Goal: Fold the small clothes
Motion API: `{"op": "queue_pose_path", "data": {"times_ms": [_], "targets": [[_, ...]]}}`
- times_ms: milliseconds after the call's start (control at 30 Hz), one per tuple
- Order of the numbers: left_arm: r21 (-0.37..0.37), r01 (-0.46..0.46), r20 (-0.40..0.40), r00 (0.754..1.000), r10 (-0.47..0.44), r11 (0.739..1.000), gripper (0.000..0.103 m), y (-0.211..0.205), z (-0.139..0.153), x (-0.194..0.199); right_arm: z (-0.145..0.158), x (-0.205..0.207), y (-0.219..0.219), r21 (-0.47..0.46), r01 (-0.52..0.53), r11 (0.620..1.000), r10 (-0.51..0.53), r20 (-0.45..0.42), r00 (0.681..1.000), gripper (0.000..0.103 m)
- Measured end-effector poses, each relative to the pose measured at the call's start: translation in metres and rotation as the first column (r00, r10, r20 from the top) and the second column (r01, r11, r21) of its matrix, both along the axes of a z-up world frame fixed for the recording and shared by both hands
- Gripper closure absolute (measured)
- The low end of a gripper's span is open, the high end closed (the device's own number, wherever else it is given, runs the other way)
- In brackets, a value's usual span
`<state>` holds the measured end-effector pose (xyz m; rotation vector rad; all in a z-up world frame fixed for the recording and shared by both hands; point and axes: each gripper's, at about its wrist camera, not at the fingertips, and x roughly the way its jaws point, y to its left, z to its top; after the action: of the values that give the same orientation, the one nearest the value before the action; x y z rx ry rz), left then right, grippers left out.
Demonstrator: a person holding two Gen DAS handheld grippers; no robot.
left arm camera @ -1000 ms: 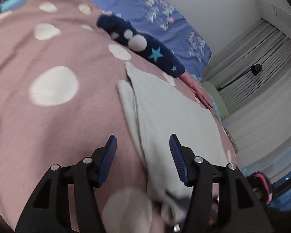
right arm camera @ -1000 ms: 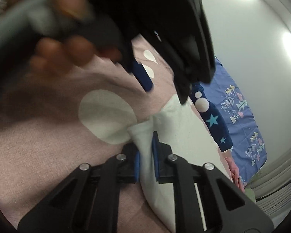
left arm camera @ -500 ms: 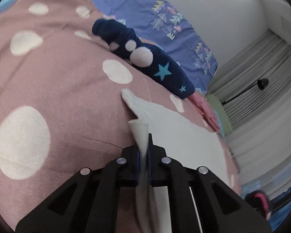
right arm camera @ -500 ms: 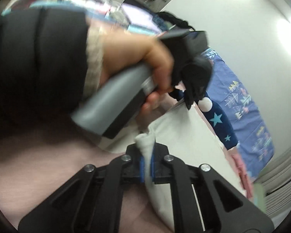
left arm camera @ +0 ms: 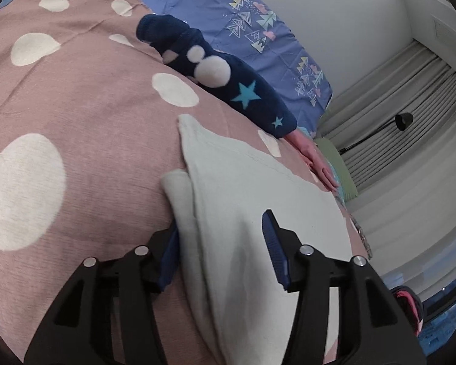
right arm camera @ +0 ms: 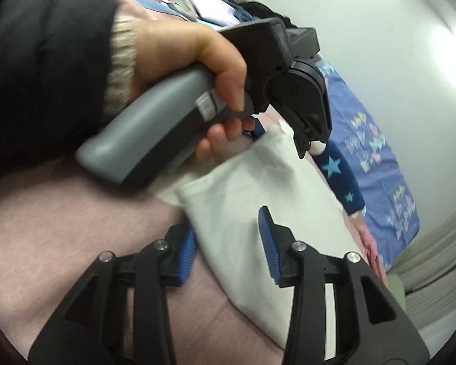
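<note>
A pale cream garment [left arm camera: 258, 200] lies folded flat on the pink bedspread with white dots [left arm camera: 76, 115]. My left gripper [left arm camera: 222, 252] is open, its jaws standing over the garment's near edge with cloth between them but not pinched. In the right wrist view the same garment [right arm camera: 258, 188] lies ahead. My right gripper [right arm camera: 228, 243] is open over its near corner. The left hand-held gripper [right arm camera: 197, 97] hovers over the far end of the garment.
A dark blue garment with stars and white dots [left arm camera: 215, 82] lies beyond the cream one, also in the right wrist view [right arm camera: 340, 176]. A blue patterned sheet [left arm camera: 252, 30] lies behind. A pink item [left arm camera: 316, 158], grey curtains [left arm camera: 410, 121] and a black lamp [left arm camera: 402, 121] stand at the right.
Both grippers were shut on the cream garment's edge half a second ago; both have opened and let it go. The garment now lies flat on the bedspread.
</note>
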<state>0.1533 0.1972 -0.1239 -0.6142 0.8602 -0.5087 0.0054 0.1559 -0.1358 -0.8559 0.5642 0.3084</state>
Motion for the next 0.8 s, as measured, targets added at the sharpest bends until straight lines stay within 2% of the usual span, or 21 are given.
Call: {"op": "queue_pose_path", "data": {"times_ms": [67, 100, 133, 167, 200, 233, 333, 433, 567, 633, 667, 700, 800], "targets": [[0.027, 0.009, 0.012, 1.0, -0.01, 1.0, 0.053, -0.007, 0.0, 0.003, 0.0, 0.01, 0.0, 0.019, 0.018, 1.0, -0.017, -0.009, 1.0, 0.069], [0.043, 0.003, 0.004, 1.0, -0.004, 0.999, 0.066, -0.008, -0.001, 0.006, -0.002, 0.015, 0.0, 0.03, 0.021, 0.999, -0.02, -0.022, 1.0, 0.076], [0.049, -0.007, -0.011, 1.0, 0.008, 0.999, 0.088, -0.006, -0.005, 0.01, -0.002, 0.017, 0.0, 0.037, 0.022, 0.999, -0.02, -0.034, 0.999, 0.082], [0.033, -0.023, -0.049, 0.998, 0.024, 0.999, 0.092, -0.002, -0.012, 0.017, -0.002, 0.017, 0.0, 0.046, 0.021, 0.999, -0.019, -0.037, 0.999, 0.086], [-0.003, -0.027, -0.062, 0.998, 0.027, 1.0, 0.093, 0.002, -0.017, 0.02, 0.0, 0.016, -0.003, 0.06, 0.026, 0.998, -0.025, -0.028, 0.999, 0.095], [-0.028, -0.029, -0.057, 0.998, 0.027, 0.999, 0.094, 0.005, -0.018, 0.02, 0.004, 0.015, -0.007, 0.092, 0.029, 0.995, -0.025, -0.039, 0.999, 0.097], [-0.006, -0.026, -0.04, 0.999, 0.026, 1.0, 0.094, 0.002, -0.016, 0.018, 0.015, 0.012, -0.017, 0.199, 0.044, 0.979, -0.024, -0.097, 0.995, 0.098], [-0.026, -0.025, -0.043, 0.999, 0.024, 0.999, 0.094, 0.004, -0.018, 0.018, 0.012, 0.016, -0.017, 0.203, 0.047, 0.978, -0.022, -0.125, 0.992, 0.098], [-0.024, -0.025, -0.044, 0.999, 0.024, 0.999, 0.093, 0.003, -0.018, 0.018, 0.011, 0.013, -0.014, 0.197, 0.046, 0.979, -0.022, -0.119, 0.993, 0.097], [-0.033, -0.024, -0.047, 0.999, 0.023, 0.999, 0.093, 0.004, -0.019, 0.018, 0.011, 0.019, -0.015, 0.193, 0.046, 0.98, -0.022, -0.124, 0.992, 0.092], [-0.034, -0.024, -0.048, 0.999, 0.022, 0.999, 0.092, 0.004, -0.018, 0.017, 0.01, 0.017, -0.013, 0.187, 0.043, 0.981, -0.02, -0.124, 0.992, 0.086], [-0.031, -0.024, -0.048, 0.999, 0.022, 0.999, 0.092, 0.003, -0.018, 0.017, 0.007, 0.016, -0.01, 0.159, 0.047, 0.986, -0.029, -0.11, 0.993, 0.076], [-0.024, -0.022, -0.05, 0.999, 0.021, 0.999, 0.092, 0.003, -0.018, 0.017, 0.0, 0.011, 0.003, 0.086, 0.036, 0.996, -0.03, -0.061, 0.998, 0.077]]}}
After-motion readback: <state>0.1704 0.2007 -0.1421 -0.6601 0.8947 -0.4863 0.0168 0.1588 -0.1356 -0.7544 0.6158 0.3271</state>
